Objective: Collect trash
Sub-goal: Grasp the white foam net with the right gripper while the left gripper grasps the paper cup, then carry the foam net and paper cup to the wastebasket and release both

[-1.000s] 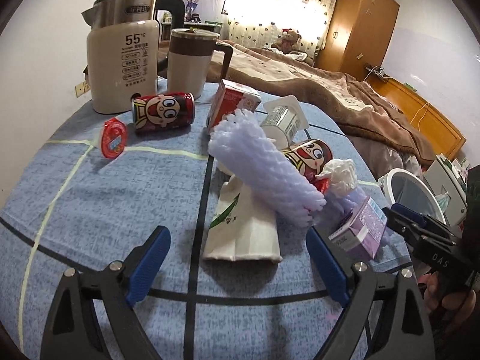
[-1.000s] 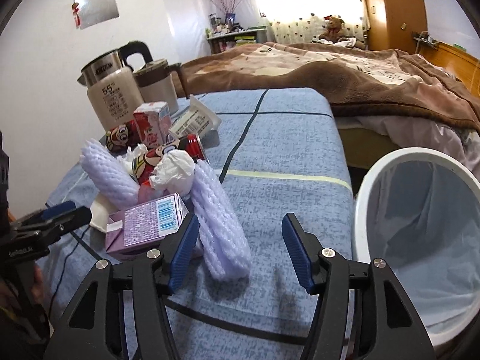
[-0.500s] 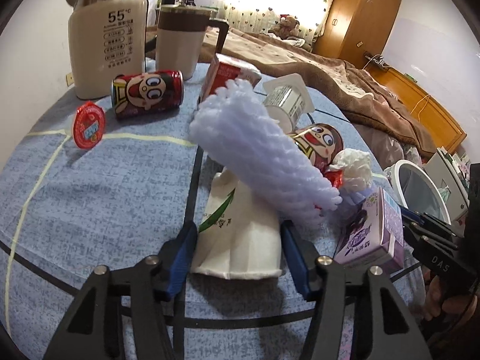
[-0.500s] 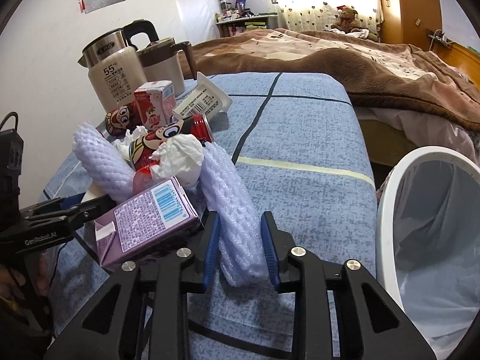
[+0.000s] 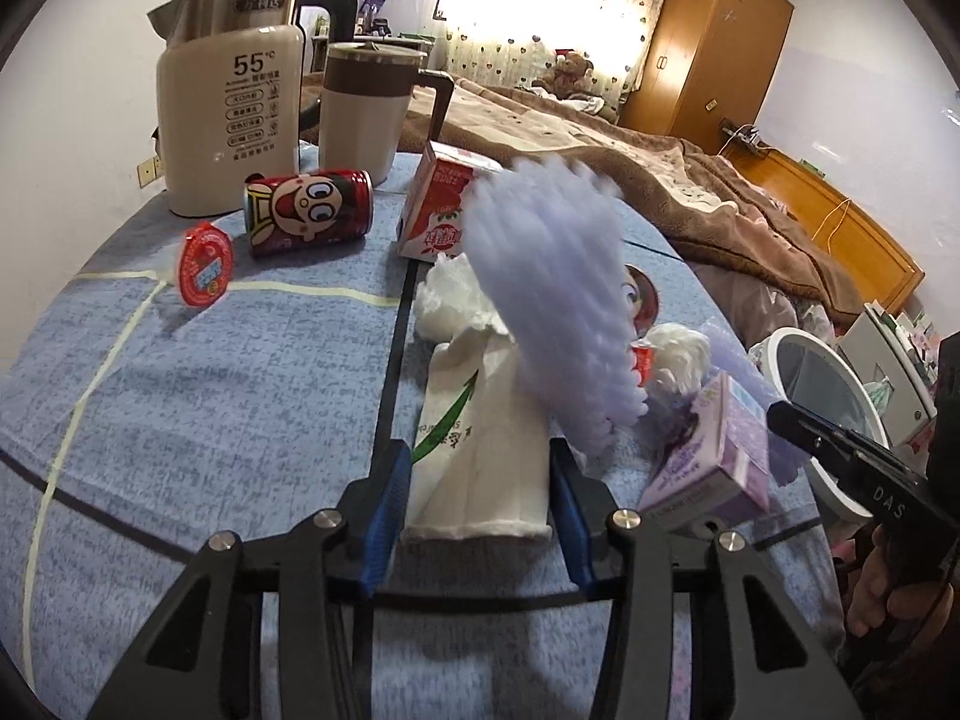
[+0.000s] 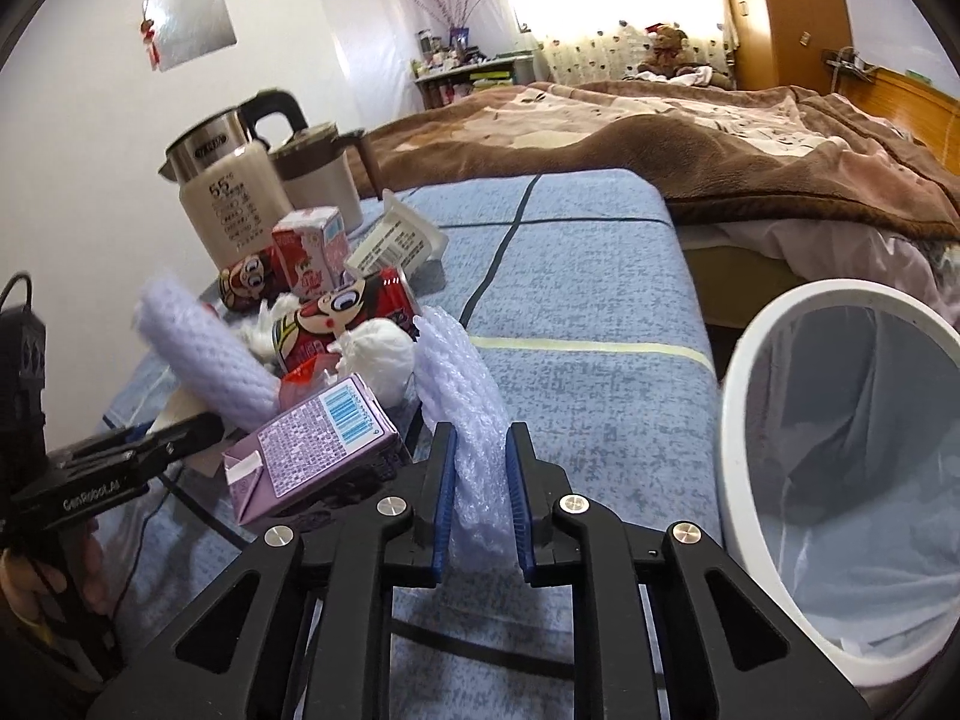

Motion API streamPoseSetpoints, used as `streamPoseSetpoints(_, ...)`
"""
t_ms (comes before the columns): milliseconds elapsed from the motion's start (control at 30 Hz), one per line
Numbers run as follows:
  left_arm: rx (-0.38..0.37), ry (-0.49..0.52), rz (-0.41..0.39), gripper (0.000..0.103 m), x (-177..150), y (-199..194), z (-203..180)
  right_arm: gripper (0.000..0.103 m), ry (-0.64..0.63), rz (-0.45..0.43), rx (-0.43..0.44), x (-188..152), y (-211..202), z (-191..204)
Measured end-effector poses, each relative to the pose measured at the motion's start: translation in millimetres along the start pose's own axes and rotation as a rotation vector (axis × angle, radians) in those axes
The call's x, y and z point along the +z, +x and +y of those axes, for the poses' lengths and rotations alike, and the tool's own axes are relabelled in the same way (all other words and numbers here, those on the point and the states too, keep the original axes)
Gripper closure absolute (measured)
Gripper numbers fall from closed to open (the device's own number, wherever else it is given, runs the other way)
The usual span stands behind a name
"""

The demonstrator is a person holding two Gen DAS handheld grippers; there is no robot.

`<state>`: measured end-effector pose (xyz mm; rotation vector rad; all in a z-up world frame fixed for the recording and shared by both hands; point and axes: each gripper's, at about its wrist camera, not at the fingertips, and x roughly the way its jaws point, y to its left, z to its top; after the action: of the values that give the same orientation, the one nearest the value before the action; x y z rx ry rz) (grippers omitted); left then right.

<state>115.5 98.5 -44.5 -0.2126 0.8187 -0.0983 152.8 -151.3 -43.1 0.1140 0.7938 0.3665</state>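
My left gripper [image 5: 478, 450] is closing, and its blue pads touch both sides of a white paper bag [image 5: 480, 396] lying on the blue tablecloth [image 5: 210, 396]. A lavender foam net [image 5: 558, 312] leans across the bag, blurred. My right gripper [image 6: 481, 432] is shut on a second lavender foam net [image 6: 462, 372] beside a purple drink carton [image 6: 312, 438]. Around them lie a red cartoon can [image 6: 342, 312], tissue wads [image 6: 378, 354], another red can [image 5: 306, 210], a pink carton [image 5: 438, 210] and a red jelly cup [image 5: 207, 264].
A white-rimmed bin [image 6: 840, 450] lined with a bag stands off the table's right edge. A kettle [image 5: 234, 114] and a brown-lidded jug [image 5: 372, 102] stand at the table's far side. A bed with a brown blanket [image 6: 690, 138] lies behind.
Both grippers went from wide open to closed: the left onto the white paper bag, the right onto a foam net. The other foam net has tipped up and blurred.
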Motion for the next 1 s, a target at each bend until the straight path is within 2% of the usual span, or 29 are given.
streamPoseSetpoints(167,0.018,-0.024,-0.051,0.055,0,-21,3,0.086,0.028,-0.035,0.01,-1,-17,-4)
streamPoseSetpoints(300,0.08,-0.009,-0.119,0.055,4,-41,2,0.086,0.035,-0.063,0.011,0,-28,-4)
streamPoseSetpoints(433,0.063,-0.01,-0.156,0.055,10,-55,0,0.086,0.048,-0.094,0.016,1,-42,-7)
streamPoseSetpoints(700,-0.032,0.018,-0.204,0.055,22,-65,-29,0.086,0.069,-0.156,0.008,3,-70,-13)
streamPoseSetpoints(1000,-0.164,0.105,-0.154,0.055,28,-41,-87,0.086,0.133,-0.206,-0.057,3,-99,-46)
